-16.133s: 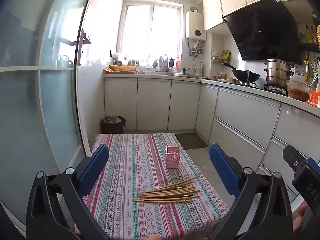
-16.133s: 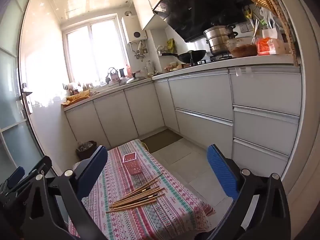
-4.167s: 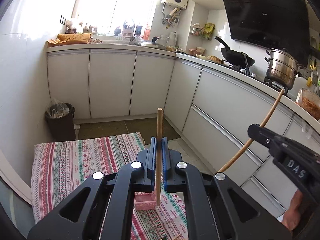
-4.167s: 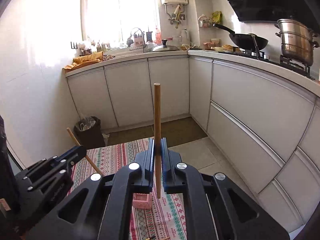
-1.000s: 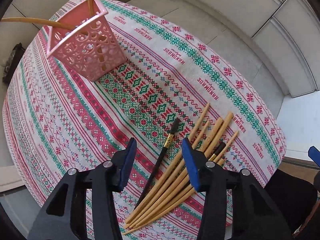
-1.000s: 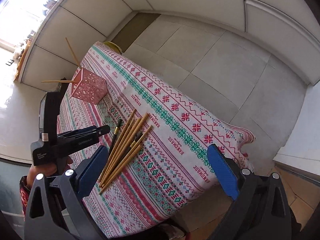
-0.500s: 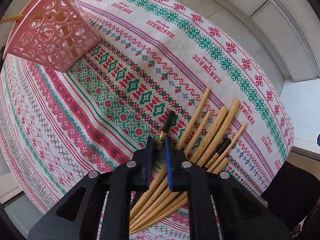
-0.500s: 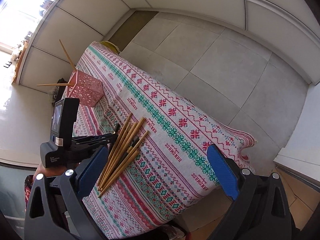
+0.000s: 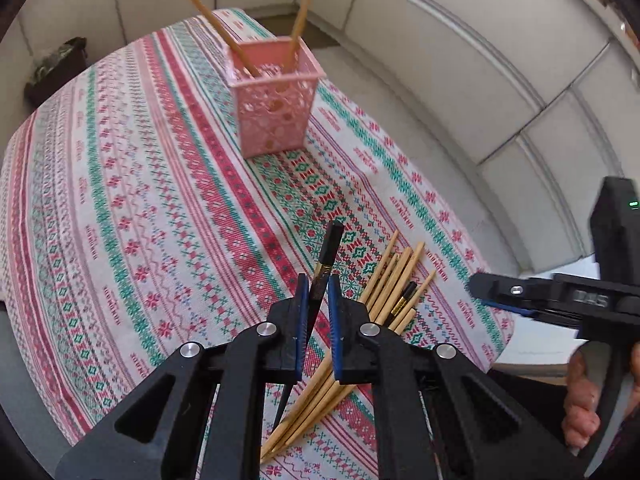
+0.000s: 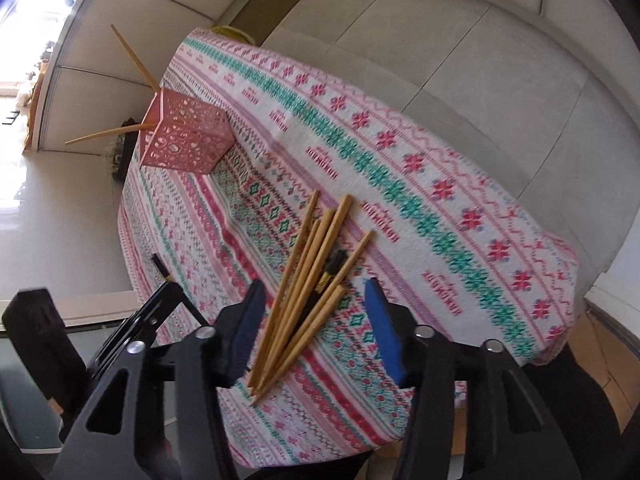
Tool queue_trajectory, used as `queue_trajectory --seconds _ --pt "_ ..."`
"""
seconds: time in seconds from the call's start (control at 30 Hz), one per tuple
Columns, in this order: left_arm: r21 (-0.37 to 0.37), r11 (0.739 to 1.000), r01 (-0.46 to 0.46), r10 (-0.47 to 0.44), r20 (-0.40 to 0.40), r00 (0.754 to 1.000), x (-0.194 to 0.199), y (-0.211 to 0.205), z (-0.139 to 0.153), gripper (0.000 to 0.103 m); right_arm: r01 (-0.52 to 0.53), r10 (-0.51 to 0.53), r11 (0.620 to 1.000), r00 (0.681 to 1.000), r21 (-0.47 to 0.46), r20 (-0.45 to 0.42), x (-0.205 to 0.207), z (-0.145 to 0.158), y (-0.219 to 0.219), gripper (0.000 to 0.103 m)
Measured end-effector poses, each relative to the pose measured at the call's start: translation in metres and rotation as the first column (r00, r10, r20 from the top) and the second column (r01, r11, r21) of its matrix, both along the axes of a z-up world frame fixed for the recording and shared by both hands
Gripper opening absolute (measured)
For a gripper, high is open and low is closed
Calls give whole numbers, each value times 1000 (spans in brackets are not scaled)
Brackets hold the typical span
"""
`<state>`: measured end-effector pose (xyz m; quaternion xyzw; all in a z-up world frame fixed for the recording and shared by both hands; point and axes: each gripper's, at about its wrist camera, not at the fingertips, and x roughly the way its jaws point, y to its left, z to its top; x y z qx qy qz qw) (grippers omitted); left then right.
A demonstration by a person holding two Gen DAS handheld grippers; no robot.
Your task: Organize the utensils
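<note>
My left gripper (image 9: 318, 308) is shut on a black chopstick (image 9: 330, 244) with a gold band, held tilted above the cloth. To its right a pile of wooden chopsticks (image 9: 390, 276) lies with a second black one (image 9: 404, 298) among them. The pink basket (image 9: 276, 120) stands farther back and holds two wooden chopsticks. My right gripper (image 10: 316, 320) hovers low over the pile (image 10: 316, 256), its jaws closing on either side of the sticks with the pads clear of them. The basket (image 10: 184, 140) sits at the upper left in the right wrist view.
The table carries a striped patterned cloth (image 9: 140, 200) whose edge drops off just right of the pile. White cabinets (image 9: 500, 92) and tiled floor (image 10: 460, 40) lie beyond. A dark bin (image 9: 56, 64) stands behind the table. A person's hand (image 9: 580, 400) holds the right gripper.
The left gripper closed on the black chopstick and lifted it off the pile. The right gripper dropped toward the pile and its jaws narrowed.
</note>
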<state>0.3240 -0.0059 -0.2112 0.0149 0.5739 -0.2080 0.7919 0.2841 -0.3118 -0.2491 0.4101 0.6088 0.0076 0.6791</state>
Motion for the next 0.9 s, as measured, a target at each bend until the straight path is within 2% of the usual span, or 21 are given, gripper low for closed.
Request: queue_trajectory --seconds 0.1,0.27,0.57,0.73,0.9 --pt "-78 995 -62 68 75 995 -10 29 32 7 21 -19 999 998 37 -56 0 -15 12 38" --pt "-142 988 -67 93 182 979 -22 38 79 7 15 -19 999 991 -34 -135 -3 -33 38 21" --pt "-199 978 -63 113 253 961 -35 50 109 7 -43 -4 980 972 -195 -236 4 -48 72 21" --pt "-216 974 -67 126 271 954 -38 56 115 7 -40 -12 975 974 -219 -228 2 -52 79 20" --pt "-230 971 -64 131 288 949 -42 57 122 7 -83 18 963 970 -255 -244 7 -45 90 21"
